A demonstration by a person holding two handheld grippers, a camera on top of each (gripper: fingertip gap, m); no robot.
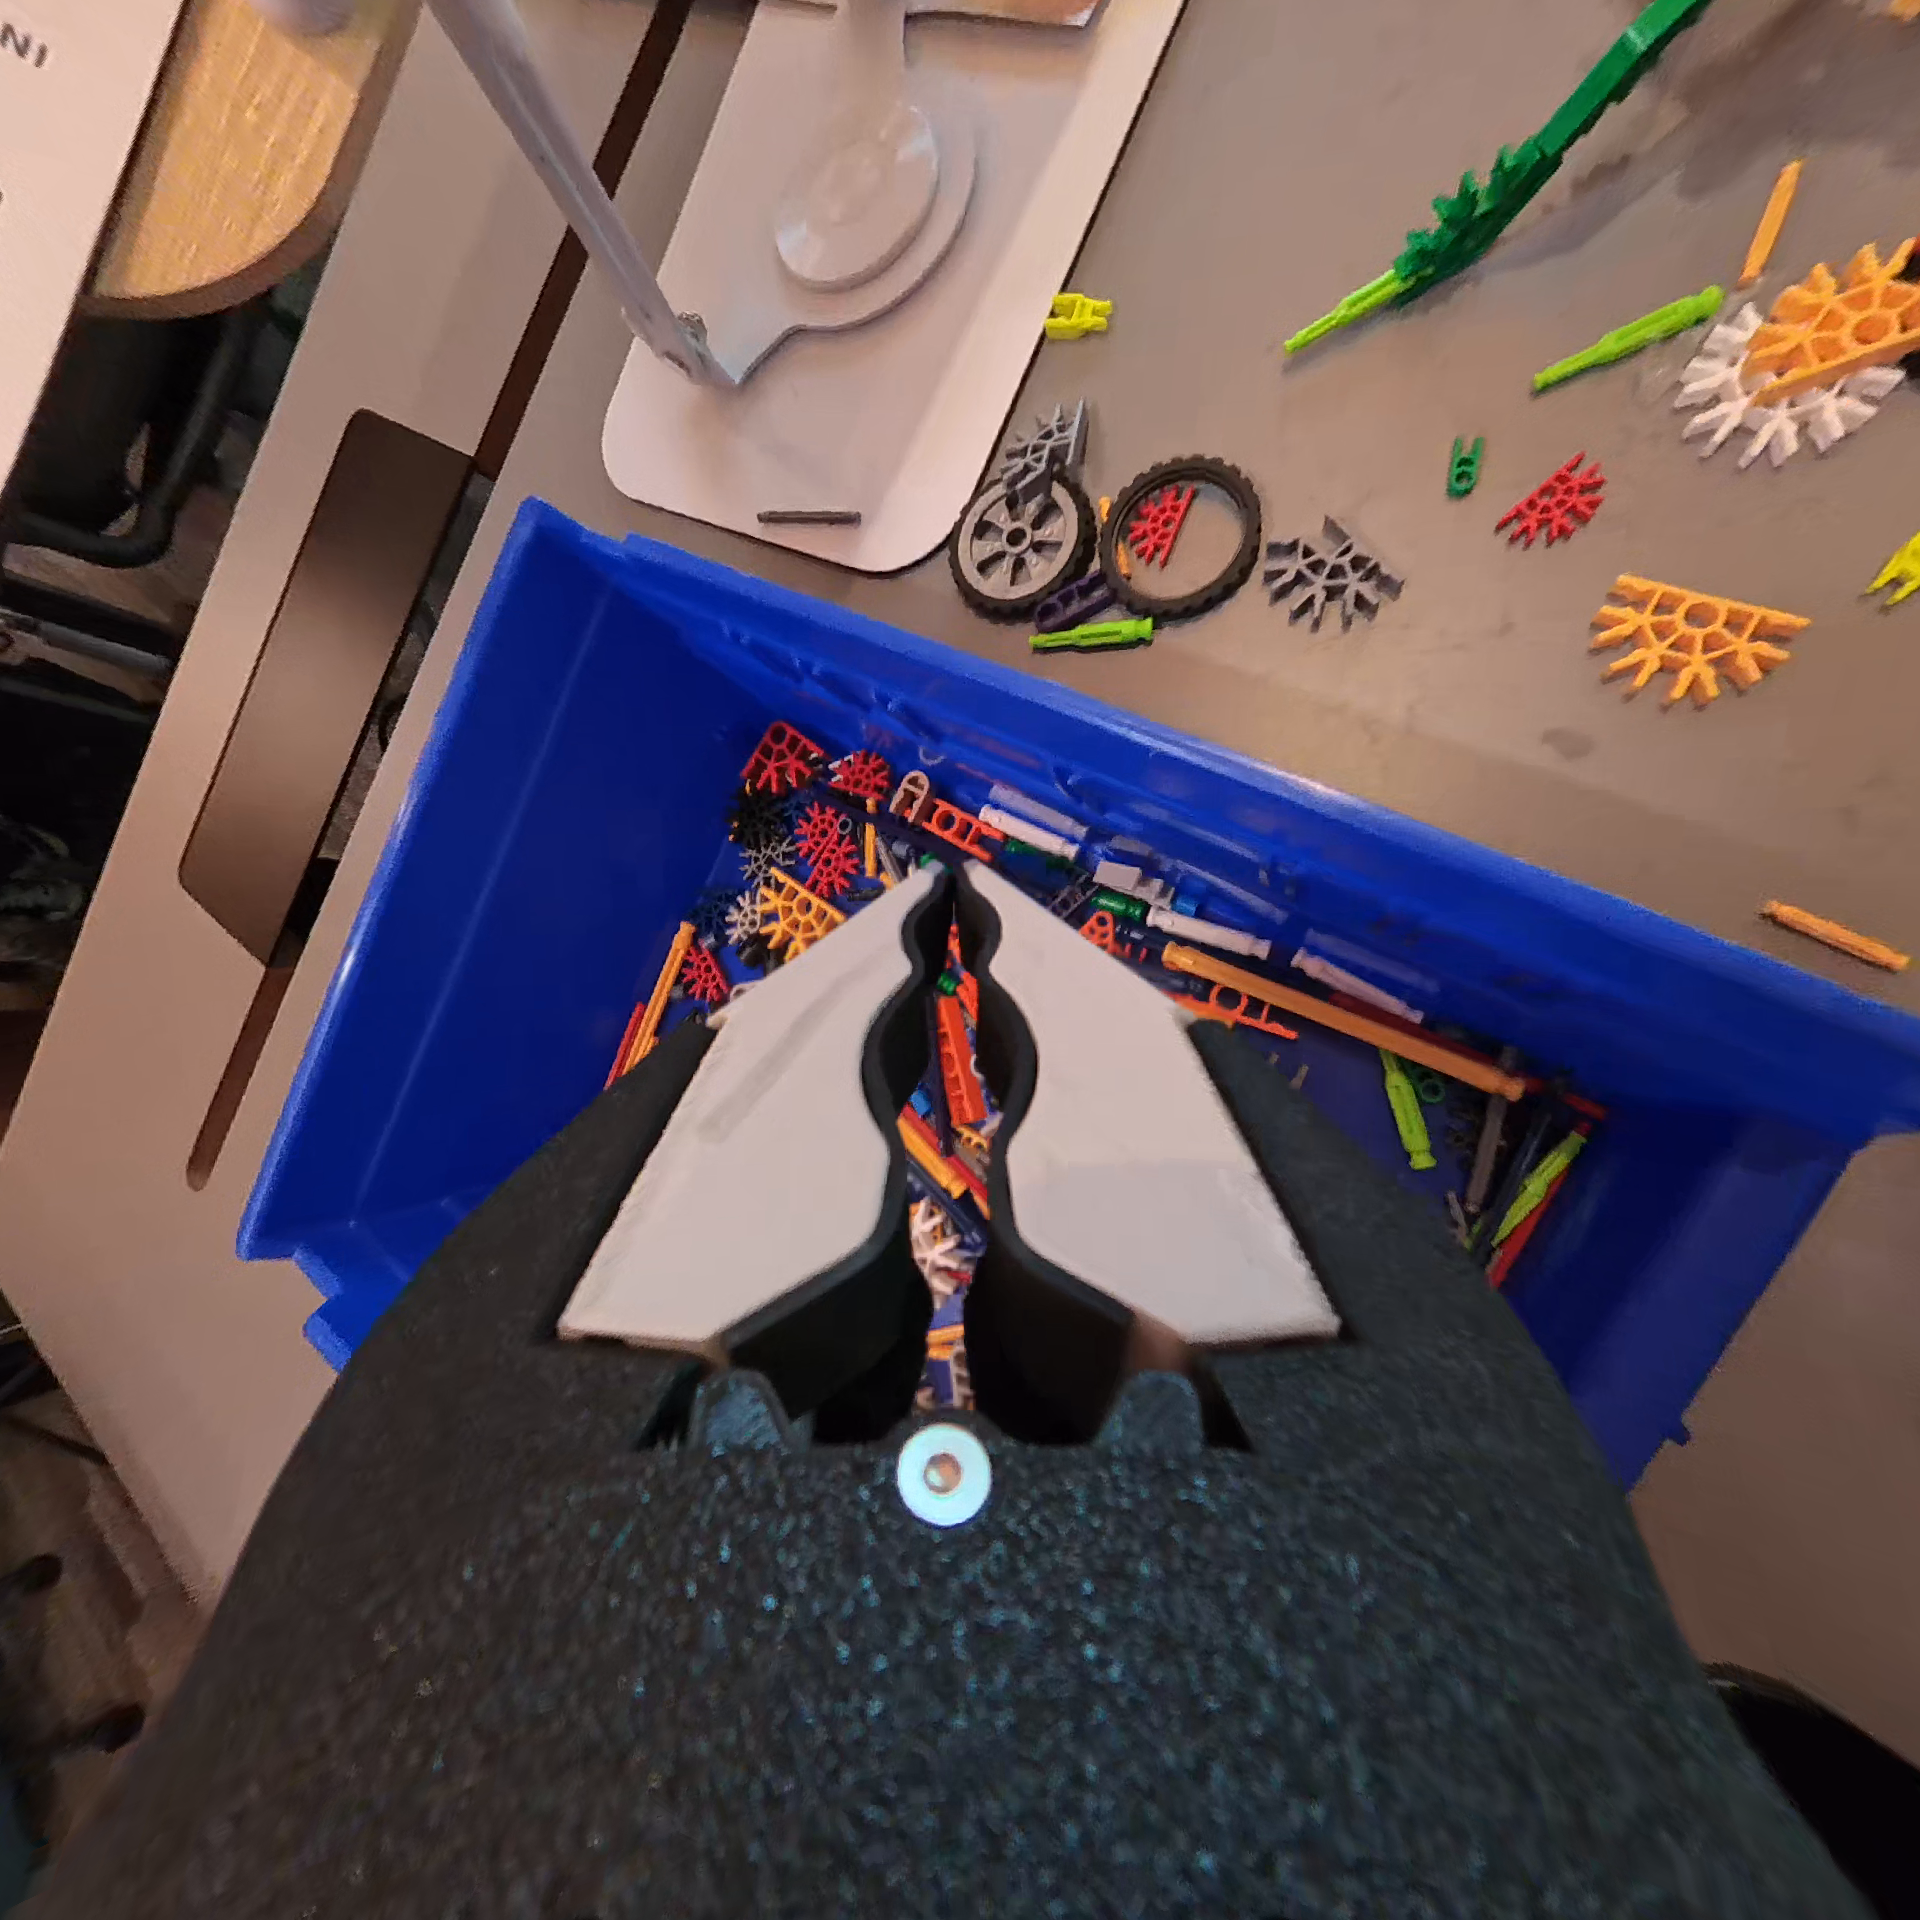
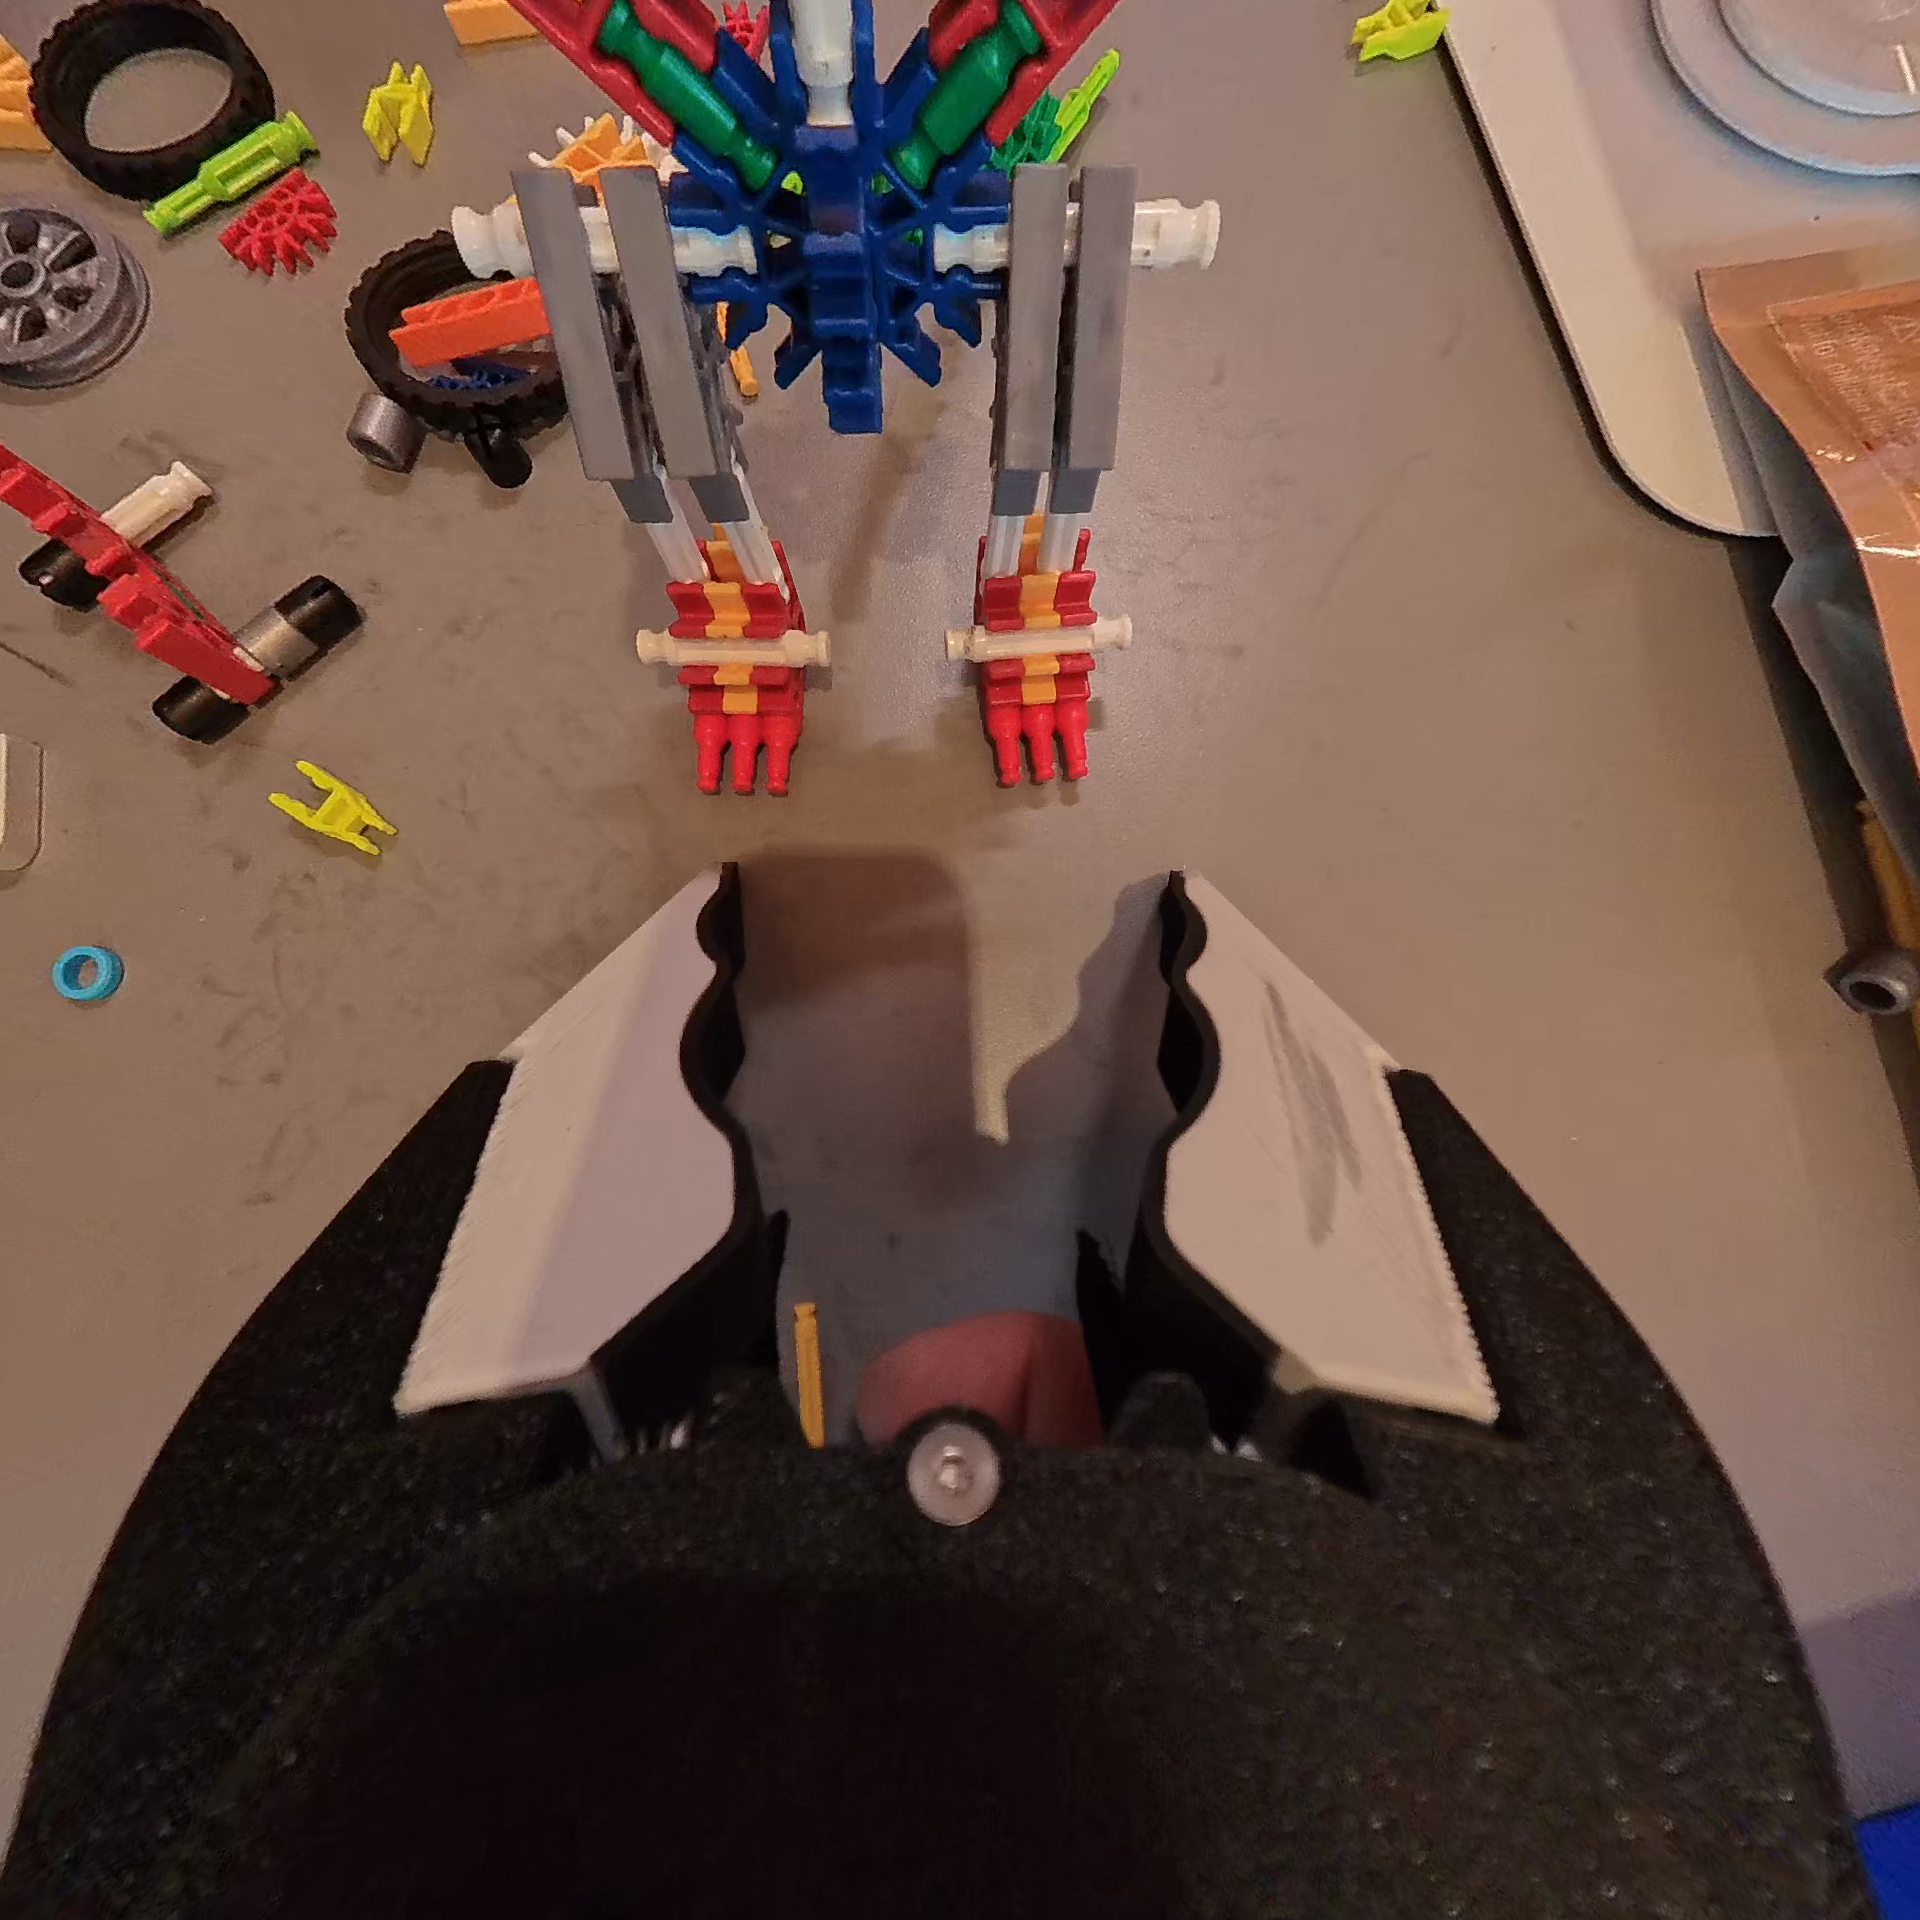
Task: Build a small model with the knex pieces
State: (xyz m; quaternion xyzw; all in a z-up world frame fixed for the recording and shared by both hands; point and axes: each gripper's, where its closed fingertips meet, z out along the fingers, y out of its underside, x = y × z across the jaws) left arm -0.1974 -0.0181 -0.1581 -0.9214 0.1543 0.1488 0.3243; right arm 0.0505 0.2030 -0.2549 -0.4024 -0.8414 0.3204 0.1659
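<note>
In the left wrist view, my left gripper [image 1: 951, 881] is shut, its tips meeting above the pile of small rods and connectors [image 1: 821, 842] inside a blue bin [image 1: 499, 883]. I cannot make out any piece between the tips. In the right wrist view, my right gripper [image 2: 951, 873] is open and empty, low over the grey table [image 2: 1403, 831]. Just beyond it stands a built toy model with a blue core [image 2: 842, 270], grey legs and two red feet [image 2: 738, 675] [image 2: 1039, 665]. The fingertips are a short way from the feet and do not touch them.
Loose pieces lie beyond the bin: a grey wheel [image 1: 1023, 540], a black tyre [image 1: 1179, 535], orange connectors [image 1: 1694, 639] and a green strip [image 1: 1507, 177]. A white flat base [image 1: 831, 260] lies behind the bin. Left of the model are a red assembly [image 2: 145, 613] and a yellow clip [image 2: 332, 810]; a brown packet [image 2: 1818, 416] is at right. The yellow clip [image 2: 332, 810] lies some 7 centimeters from my right tips, 35 centimeters from my left tips.
</note>
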